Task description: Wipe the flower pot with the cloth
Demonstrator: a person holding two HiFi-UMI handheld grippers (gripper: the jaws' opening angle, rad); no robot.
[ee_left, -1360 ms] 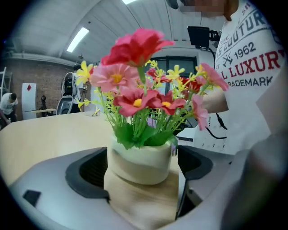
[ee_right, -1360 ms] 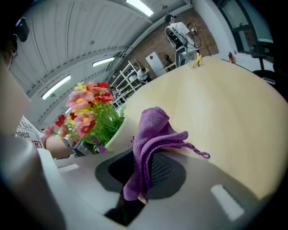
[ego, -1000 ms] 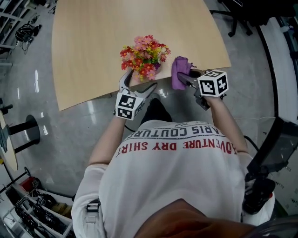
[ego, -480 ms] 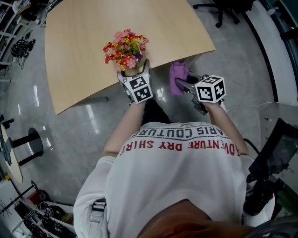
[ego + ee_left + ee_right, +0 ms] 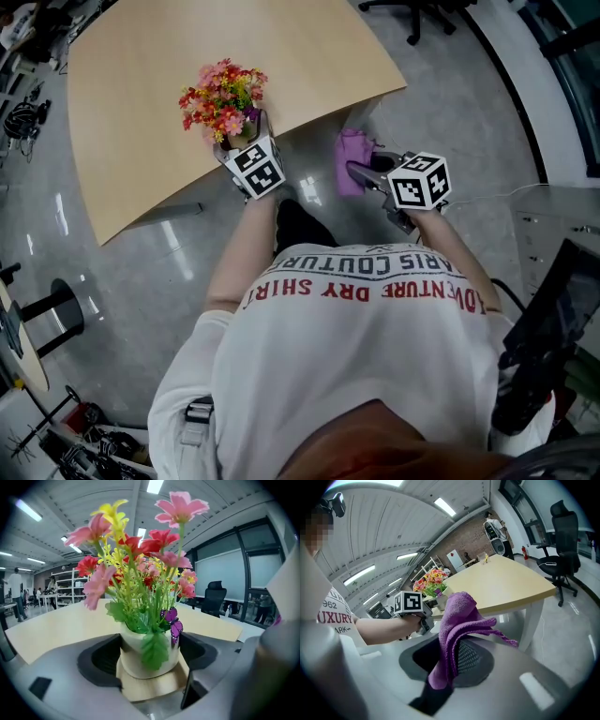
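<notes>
A small white flower pot (image 5: 149, 658) of pink, red and yellow artificial flowers (image 5: 220, 94) stands at the near edge of the wooden table (image 5: 159, 47). My left gripper (image 5: 240, 133) reaches around the pot from the near side. Its jaws have just been closing, and a pad now lies against each side of the pot. My right gripper (image 5: 364, 171) hangs over the floor, off the table's right corner. It is shut on a purple cloth (image 5: 457, 620), which folds up out of the jaws and also shows from above as the cloth (image 5: 352, 155).
Shiny grey floor surrounds the table. The table leg (image 5: 529, 620) stands just beyond the cloth. Black office chairs (image 5: 562, 531) stand further right. My own torso in a white shirt (image 5: 356, 347) fills the lower part of the head view.
The left gripper has turned and moved in around the pot at the table edge. The right gripper has carried the cloth from beside the flowers out past the table's edge, over the floor.
</notes>
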